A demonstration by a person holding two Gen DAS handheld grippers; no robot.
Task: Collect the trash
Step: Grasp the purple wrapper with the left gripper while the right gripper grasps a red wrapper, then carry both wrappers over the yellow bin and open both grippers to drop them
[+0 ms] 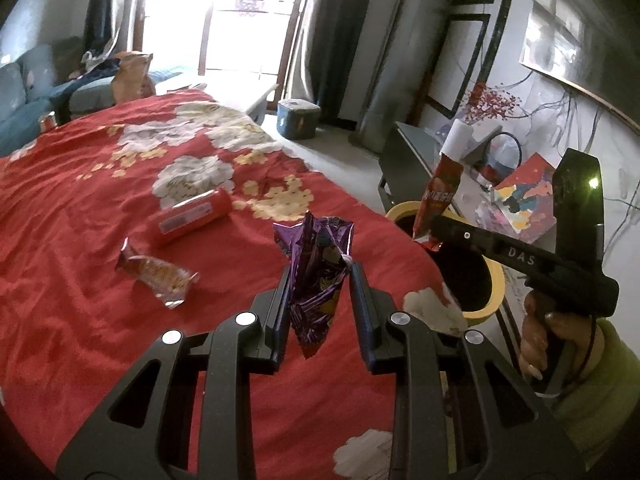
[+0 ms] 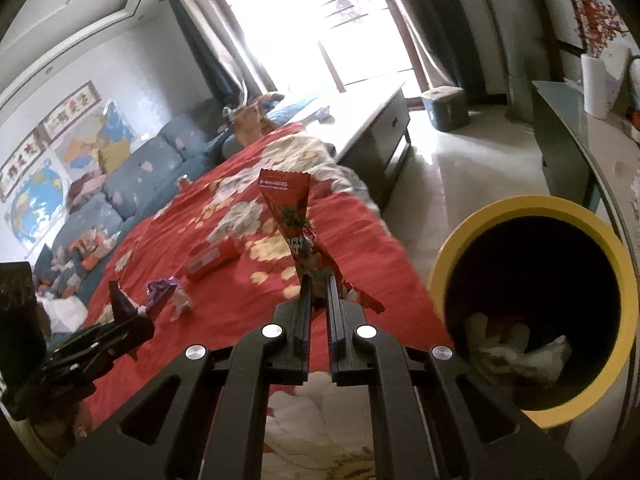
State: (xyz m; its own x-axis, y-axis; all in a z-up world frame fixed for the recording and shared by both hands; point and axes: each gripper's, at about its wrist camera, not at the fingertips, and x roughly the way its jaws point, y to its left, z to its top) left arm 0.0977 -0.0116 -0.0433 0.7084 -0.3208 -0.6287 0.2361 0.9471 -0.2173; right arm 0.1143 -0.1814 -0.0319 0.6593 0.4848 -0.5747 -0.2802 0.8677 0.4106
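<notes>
Right gripper (image 2: 318,280) clamped on red wrapper (image 2: 294,220), jaws nearly together, wrapper upright above the red quilt (image 2: 360,232), just beside yellow bin (image 2: 532,300); held high probably so that it clears the rim. Left gripper (image 1: 320,276) gripping purple wrapper (image 1: 316,276), jaws wider because of the crumpled foil, also lifted over the bed. Still lying on the quilt: red tube (image 1: 194,216) and brown-gold wrapper (image 1: 156,276). Some white trash already in the bin.

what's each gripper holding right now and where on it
The left gripper pinches the purple wrapper around its middle. The right gripper clamps the red wrapper near its lower end.
</notes>
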